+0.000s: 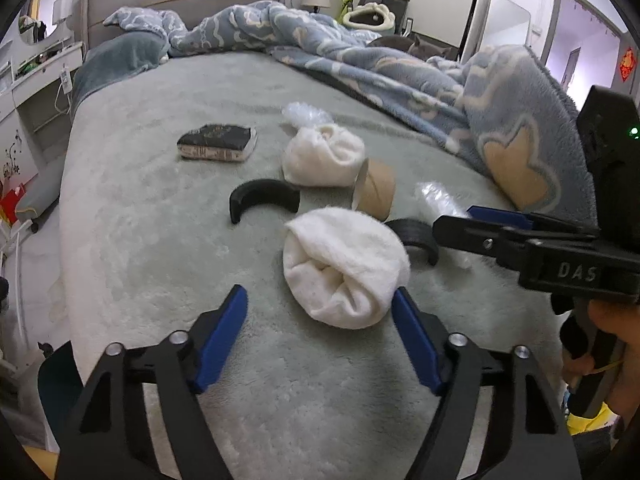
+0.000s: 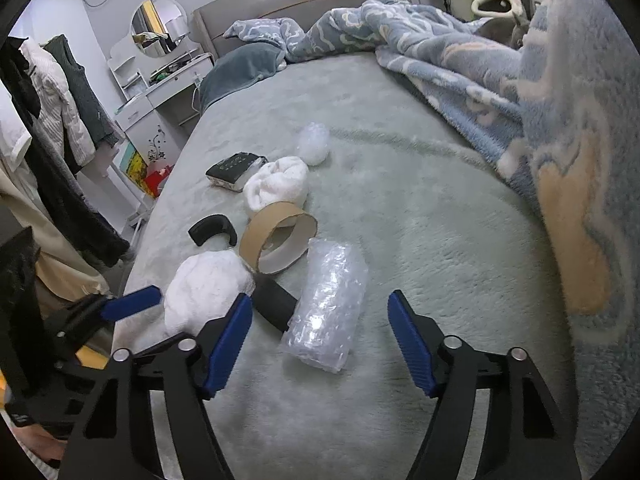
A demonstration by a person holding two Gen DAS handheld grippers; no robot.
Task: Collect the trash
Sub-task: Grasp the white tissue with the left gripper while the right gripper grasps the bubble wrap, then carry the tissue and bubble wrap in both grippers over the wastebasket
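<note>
Our right gripper (image 2: pixel 318 338) hangs spread wide and empty, the bubble wrap roll (image 2: pixel 326 308) lying just ahead between its tips. We judge this the approach to a first piece of trash; next comes lowering and closing across the roll. Our left gripper (image 1: pixel 320 334) is likewise unclenched, the near white sock bundle (image 1: pixel 344 266) just ahead. Beyond lie a cardboard ring (image 2: pixel 278 242), black curved pieces (image 1: pixel 264 198) and a book (image 1: pixel 218 143); the black piece touching the roll could snag.
</note>
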